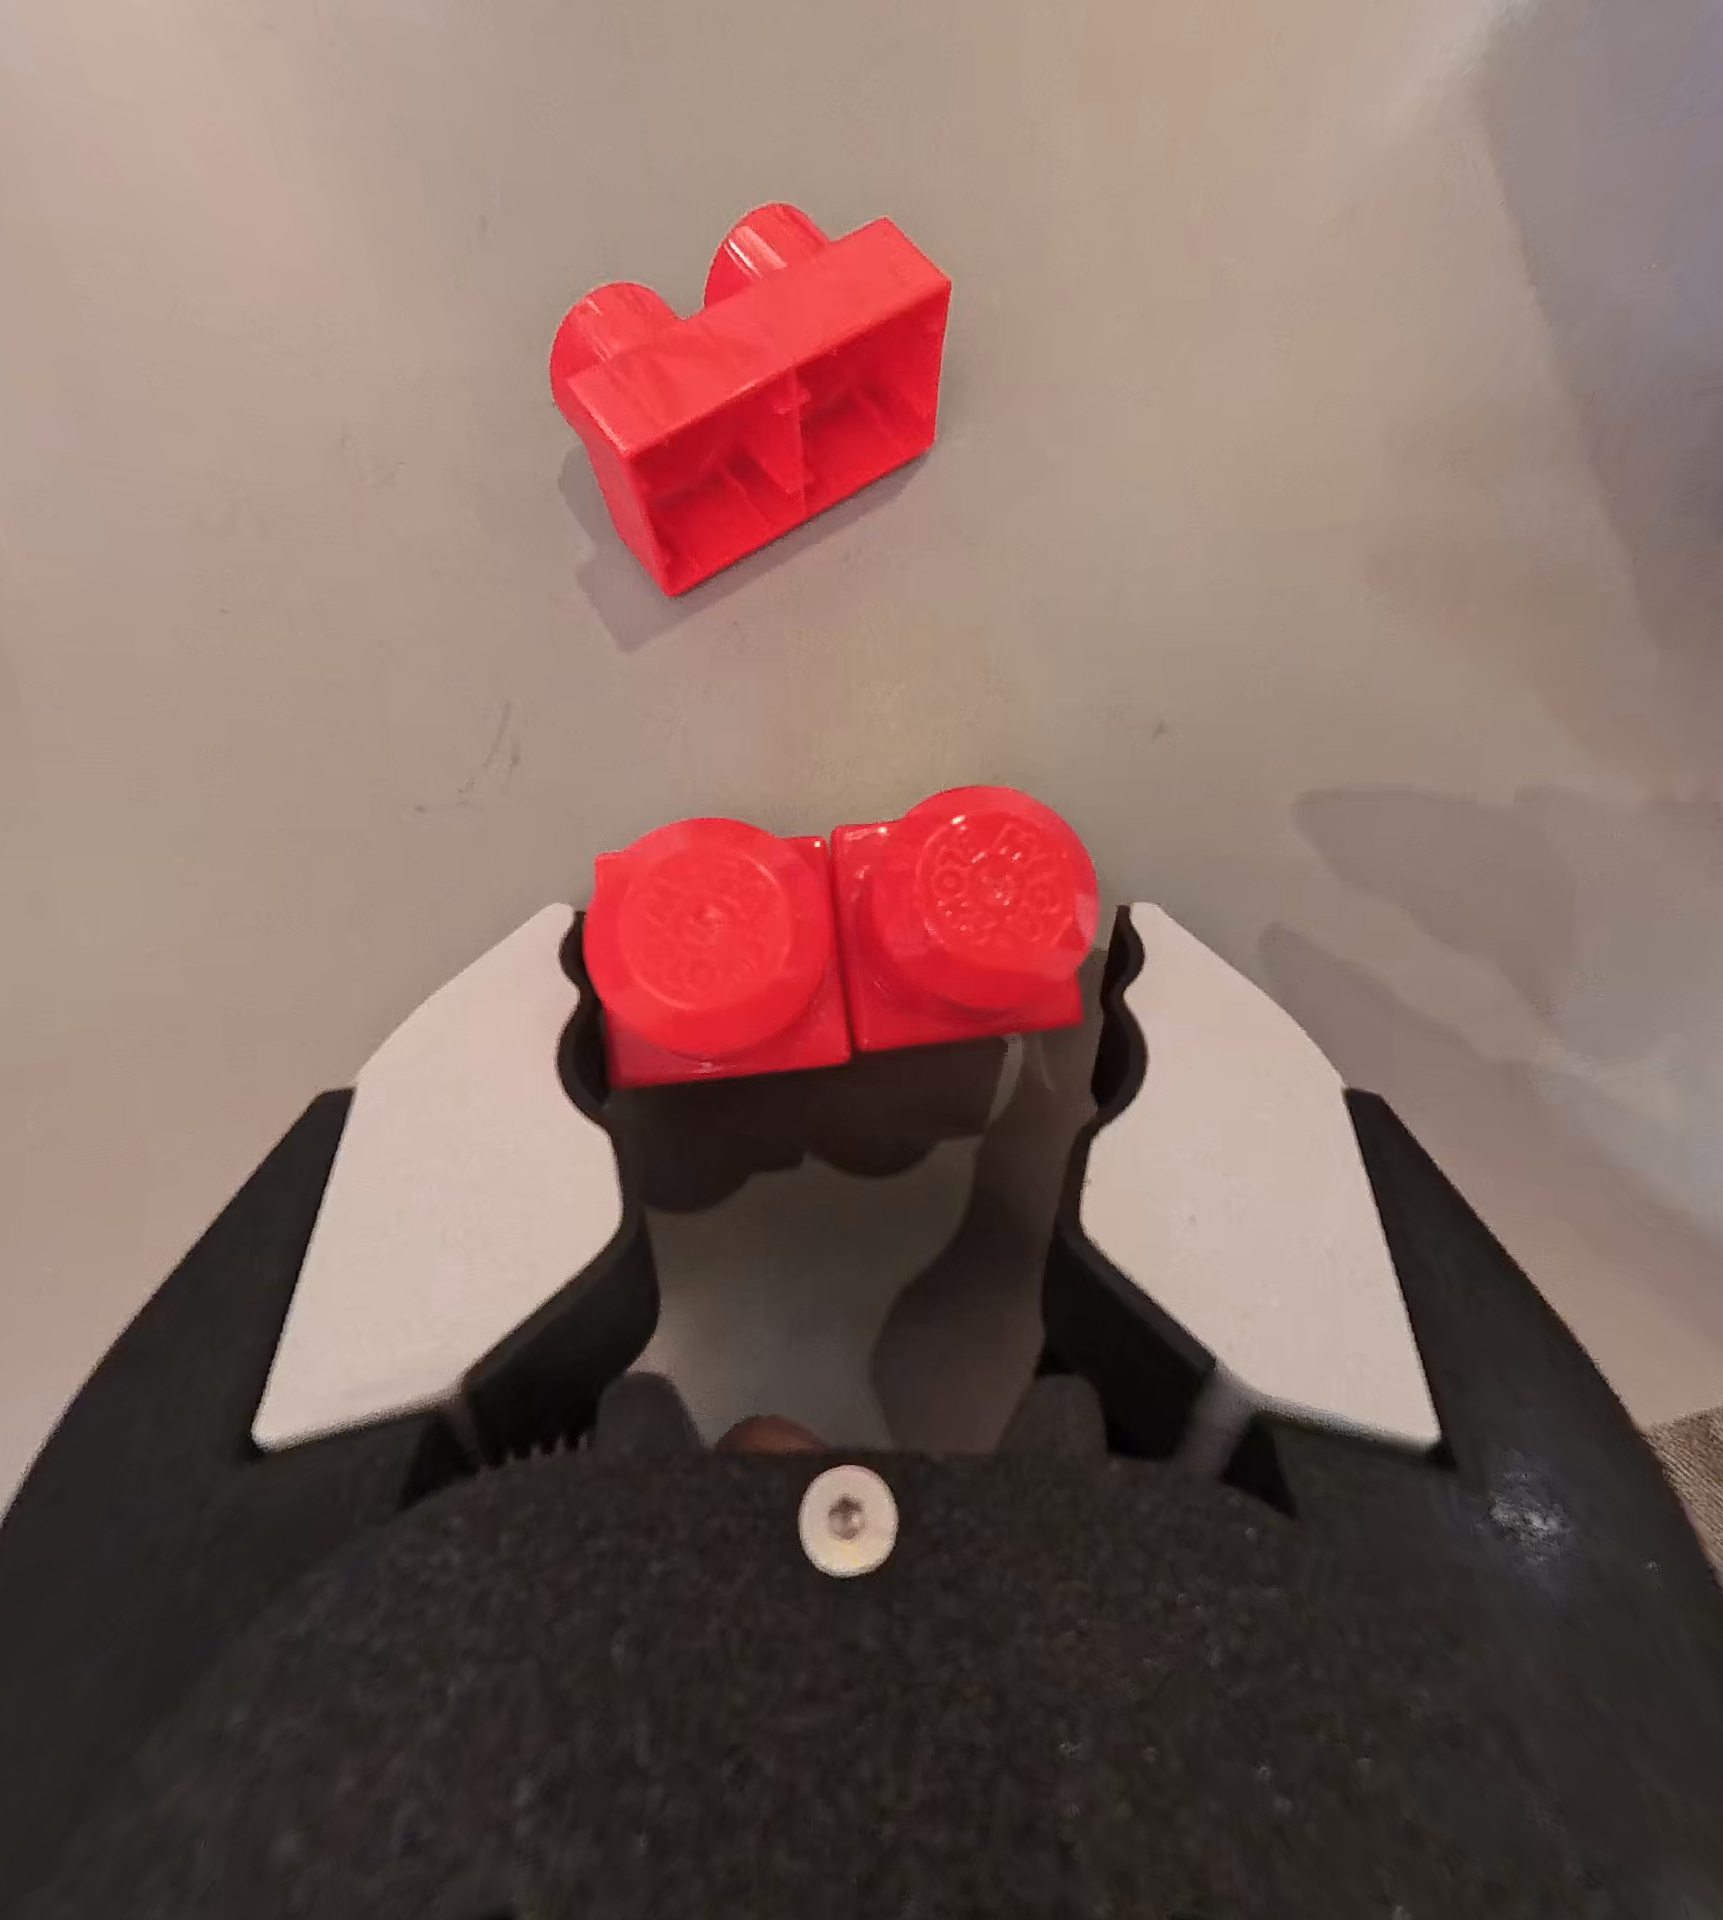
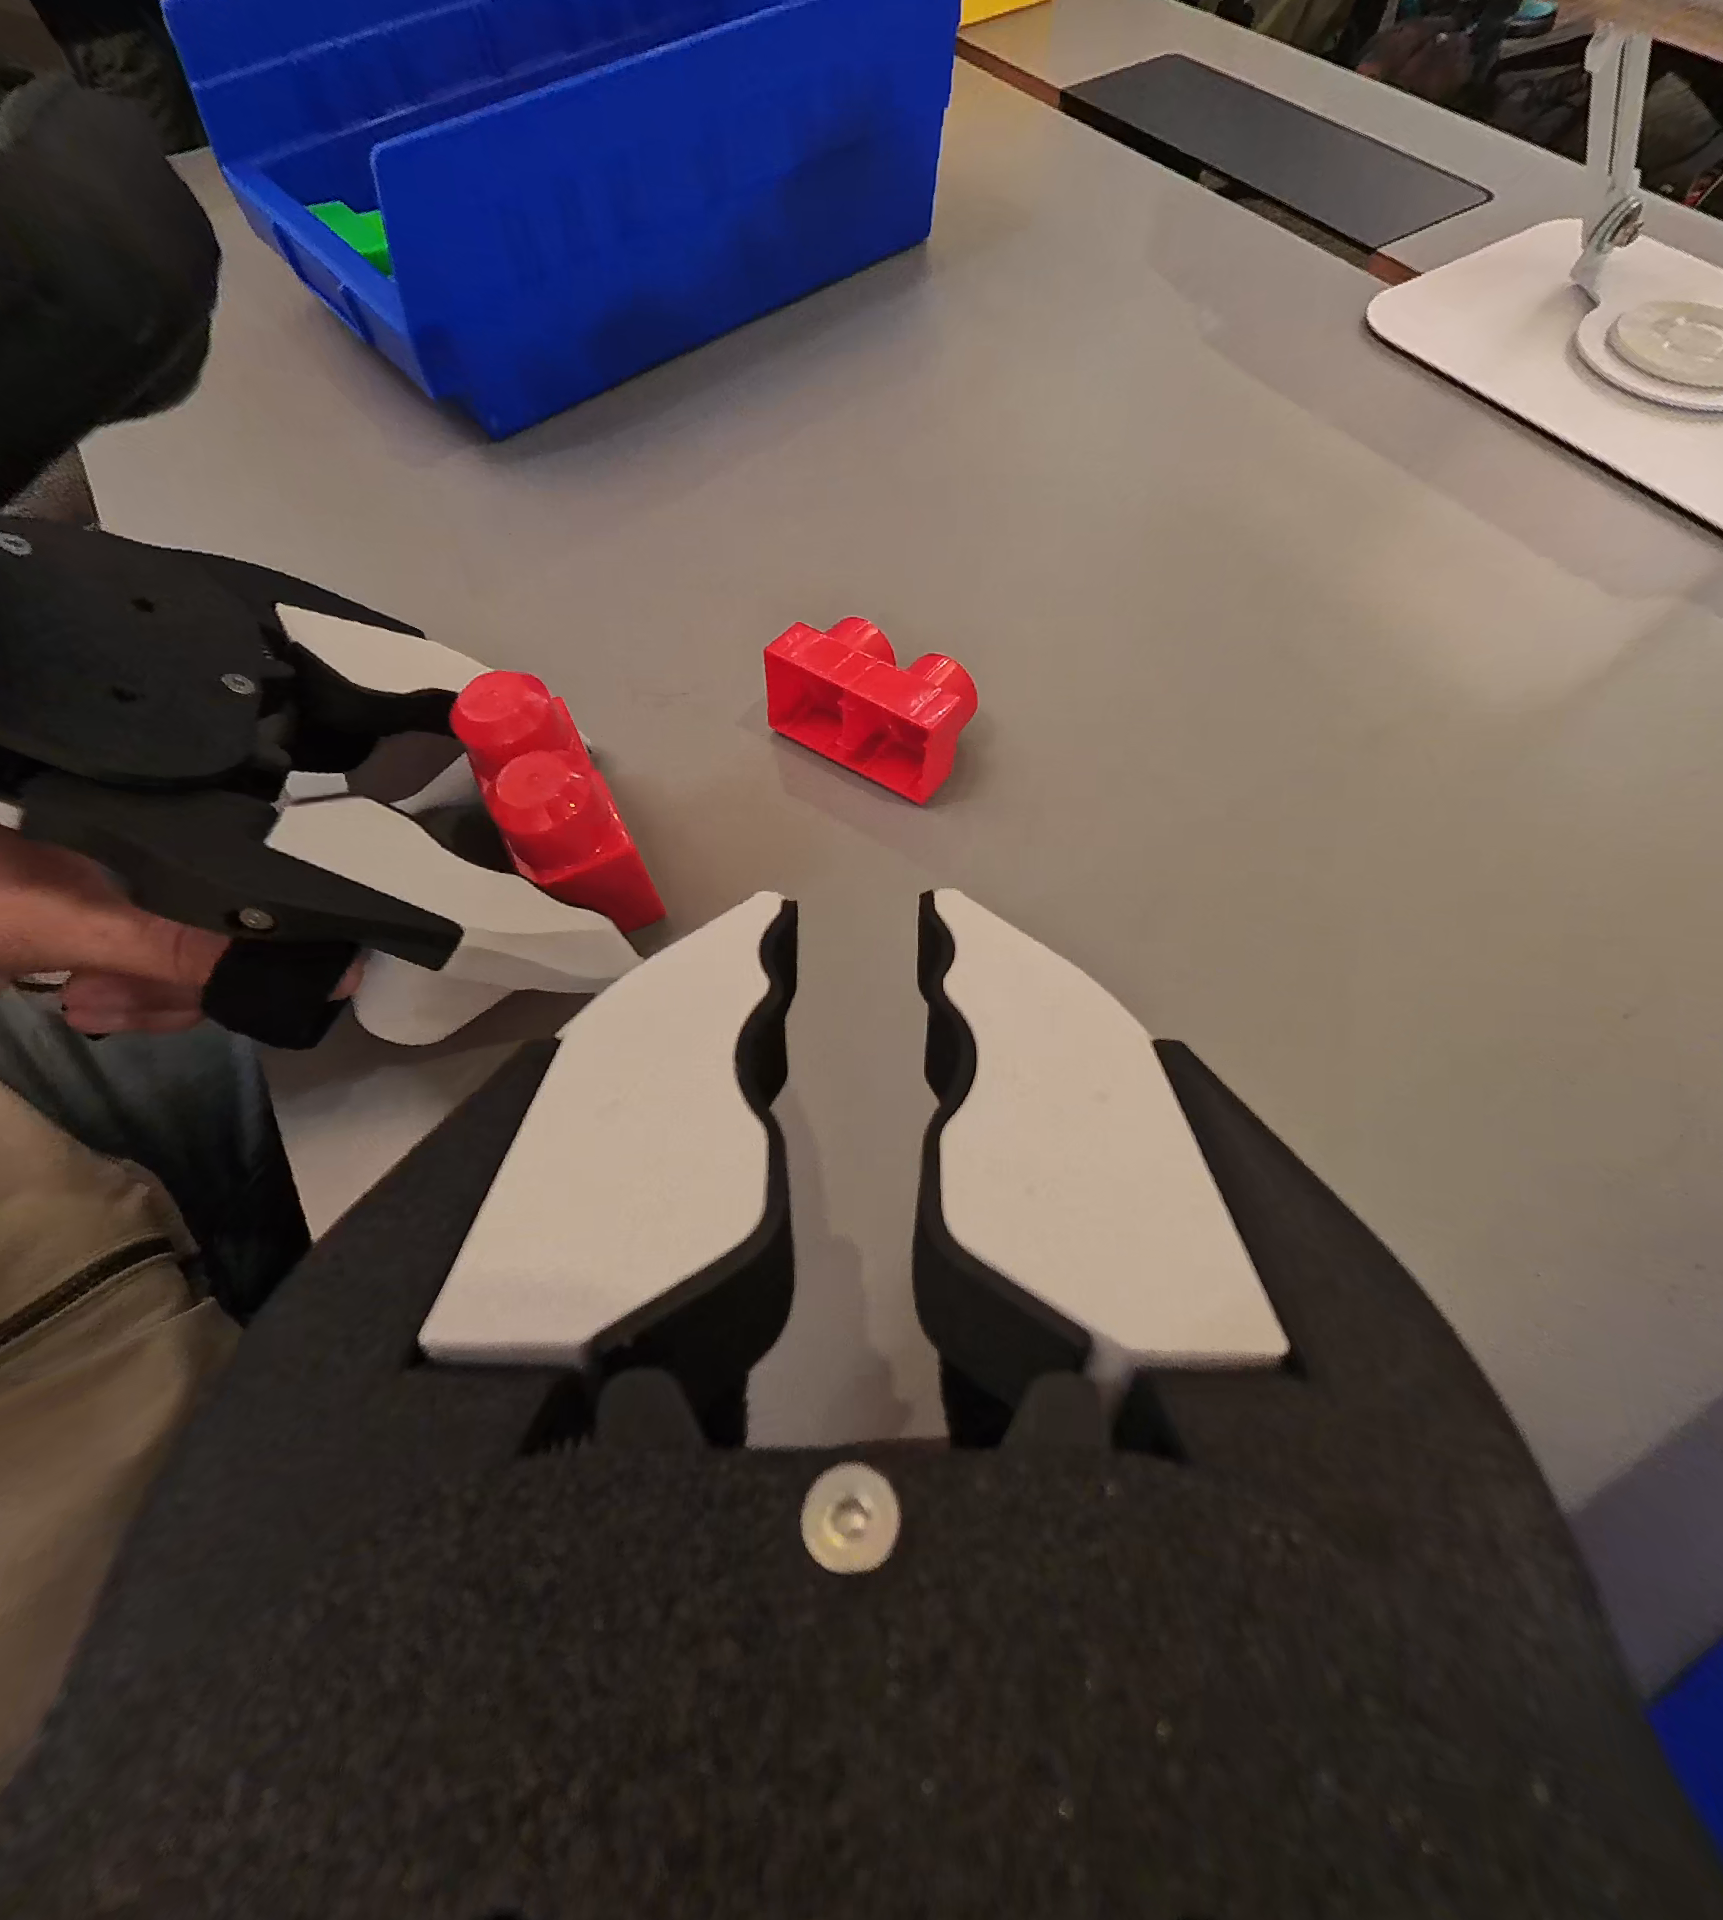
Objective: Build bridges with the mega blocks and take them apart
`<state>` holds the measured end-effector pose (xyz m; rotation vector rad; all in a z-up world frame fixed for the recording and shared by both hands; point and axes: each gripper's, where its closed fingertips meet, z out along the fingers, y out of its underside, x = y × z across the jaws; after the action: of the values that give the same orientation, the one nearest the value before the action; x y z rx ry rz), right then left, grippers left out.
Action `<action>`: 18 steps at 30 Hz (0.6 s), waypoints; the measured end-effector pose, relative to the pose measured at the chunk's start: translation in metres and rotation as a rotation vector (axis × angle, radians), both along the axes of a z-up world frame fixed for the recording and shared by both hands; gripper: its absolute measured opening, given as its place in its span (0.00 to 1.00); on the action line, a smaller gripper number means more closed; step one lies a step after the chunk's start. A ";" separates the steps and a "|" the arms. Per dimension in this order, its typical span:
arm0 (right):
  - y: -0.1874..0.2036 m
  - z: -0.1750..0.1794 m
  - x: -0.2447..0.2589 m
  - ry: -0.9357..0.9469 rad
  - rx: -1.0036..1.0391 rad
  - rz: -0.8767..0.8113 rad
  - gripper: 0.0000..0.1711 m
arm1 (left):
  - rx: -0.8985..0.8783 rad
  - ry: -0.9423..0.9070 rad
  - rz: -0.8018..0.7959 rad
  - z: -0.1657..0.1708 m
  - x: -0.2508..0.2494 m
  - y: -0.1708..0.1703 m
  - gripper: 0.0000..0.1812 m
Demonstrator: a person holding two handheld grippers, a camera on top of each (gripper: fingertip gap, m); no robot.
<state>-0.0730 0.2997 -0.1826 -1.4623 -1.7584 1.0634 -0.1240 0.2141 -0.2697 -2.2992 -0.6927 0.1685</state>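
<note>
Left claw [image 1: 841, 997] straddles a red two-stud block [image 1: 836, 956], studs facing the camera. Its long axis spans the gap finger to finger. The left finger looks to be touching the block end and the right finger shows a thin gap, so a firm grip isn't confirmed. From the right wrist view that block [image 2: 550, 795] looks tilted, low corner near or on the bench [image 2: 1200, 623]; contact unclear.

Second red block [image 1: 753, 405] lies on its side straight ahead of the left claw, well apart, hollow underside facing it, long axis skewed.

Right claw [image 2: 857, 914] is empty, narrow gap. The second block [image 2: 867, 707] is ahead of it and near; it looks the better-placed claw for that pick.

Blue bin [image 2: 566, 197] at the back, something green [image 2: 353, 234] inside, mostly hidden by the wall. Held block's underside is out of view.
</note>
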 end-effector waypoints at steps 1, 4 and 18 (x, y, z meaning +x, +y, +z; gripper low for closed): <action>0.000 0.000 0.000 0.001 -0.002 0.001 0.13 | -0.013 0.017 0.012 -0.001 -0.001 0.000 0.51; -0.002 0.001 0.000 0.003 -0.005 0.010 0.13 | -0.039 0.077 0.049 0.000 -0.005 0.000 0.51; -0.009 0.014 0.004 0.051 -0.043 0.050 0.12 | -0.053 0.058 0.113 -0.003 -0.006 0.000 0.50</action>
<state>-0.0693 0.2909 -0.1689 -1.4107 -1.7544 1.1603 -0.1304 0.2138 -0.2723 -2.2966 -0.7979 0.3086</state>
